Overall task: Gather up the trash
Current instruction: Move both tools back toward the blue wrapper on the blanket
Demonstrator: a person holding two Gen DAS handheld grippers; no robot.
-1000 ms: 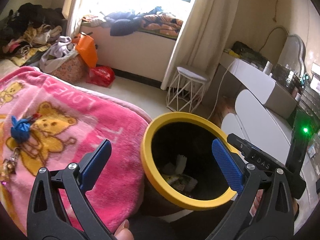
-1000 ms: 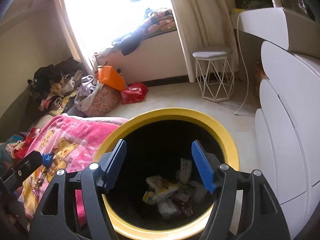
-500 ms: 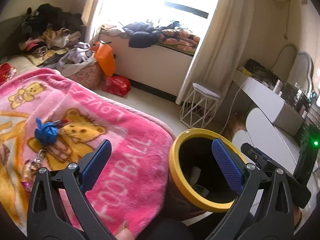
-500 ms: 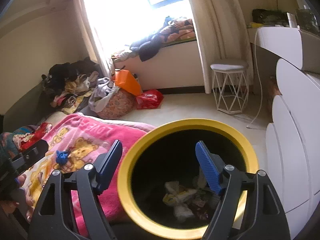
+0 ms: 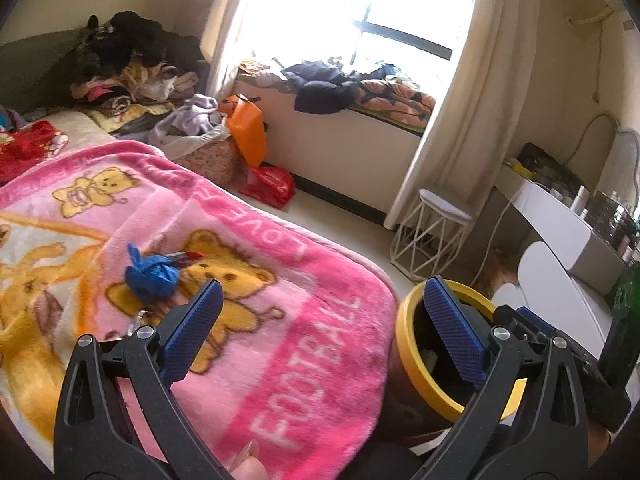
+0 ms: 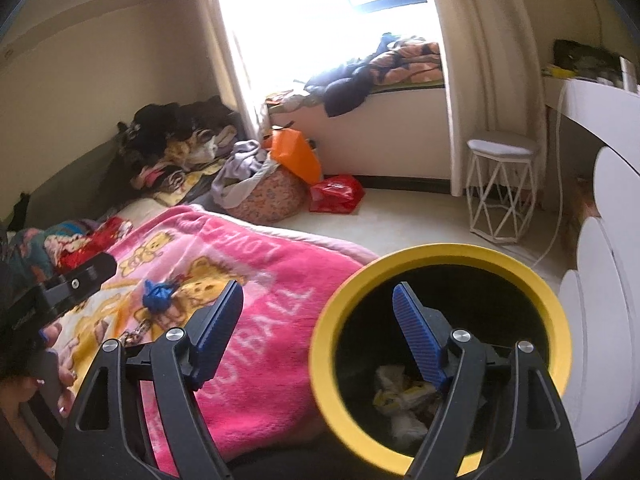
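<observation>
While both claws stand wide and hold nothing, the next pickup waits on the bed.
Left claw (image 5: 320, 320): jaws wide apart, empty, over the pink blanket (image 5: 280, 320) near the bed's foot corner.
Right claw (image 6: 316, 332): wide, empty, straddling the bin's yellow rim.
Trash: blue crumpled wad (image 5: 150, 276) on the blanket, toward its middle.
Bin (image 6: 520, 276): beside the bed's corner, wrappers inside.
Advice: probably approach the wad from above, pinch only it, not blanket pile.

Pink teddy-bear blanket (image 5: 248, 264), white wire stool (image 6: 502, 188), orange bag (image 5: 248, 130), heaped clothes (image 6: 176, 140)
</observation>
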